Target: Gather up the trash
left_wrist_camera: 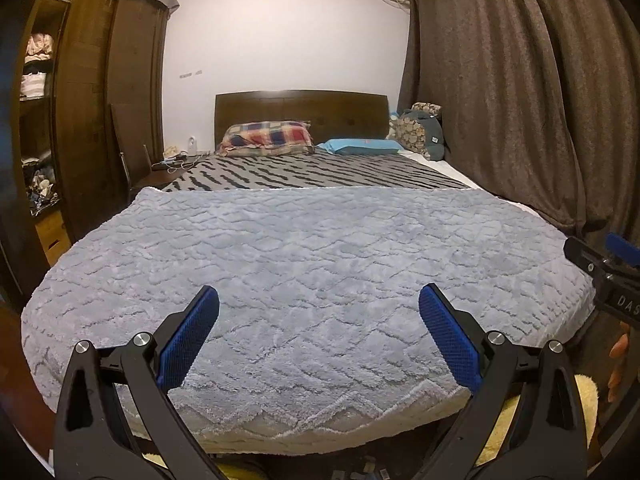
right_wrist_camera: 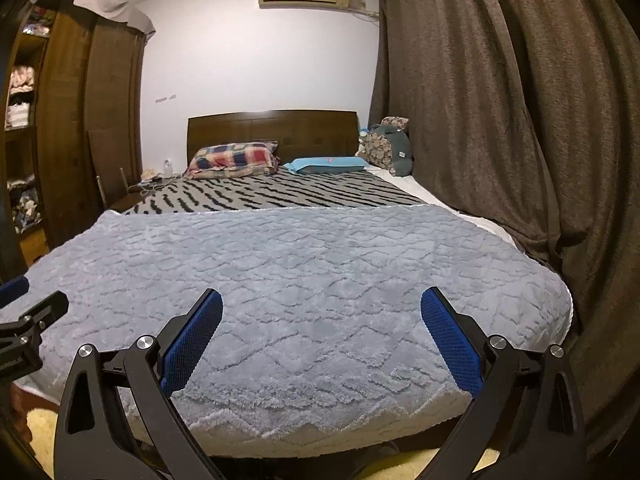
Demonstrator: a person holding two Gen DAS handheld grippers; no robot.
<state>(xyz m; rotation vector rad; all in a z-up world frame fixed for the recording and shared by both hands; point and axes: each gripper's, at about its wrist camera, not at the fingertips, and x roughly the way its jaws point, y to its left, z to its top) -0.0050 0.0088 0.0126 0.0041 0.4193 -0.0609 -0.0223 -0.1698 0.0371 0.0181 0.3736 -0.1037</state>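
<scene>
My left gripper [left_wrist_camera: 319, 300] is open and empty, held at the foot of a bed over a fluffy grey blanket [left_wrist_camera: 304, 272]. My right gripper [right_wrist_camera: 322, 302] is open and empty too, beside it over the same blanket [right_wrist_camera: 304, 276]. The right gripper also shows at the right edge of the left wrist view [left_wrist_camera: 608, 268], and the left gripper at the left edge of the right wrist view [right_wrist_camera: 28, 320]. I see no trash on the bed in either view.
A striped cover [left_wrist_camera: 312, 174], a plaid pillow [left_wrist_camera: 266, 138], a blue pillow [left_wrist_camera: 360, 146] and plush toys [left_wrist_camera: 422, 130] lie near the wooden headboard [left_wrist_camera: 300, 114]. A wardrobe [left_wrist_camera: 88, 100] stands left, brown curtains [left_wrist_camera: 520, 100] right. A cluttered nightstand [left_wrist_camera: 176, 160] stands beside the bed.
</scene>
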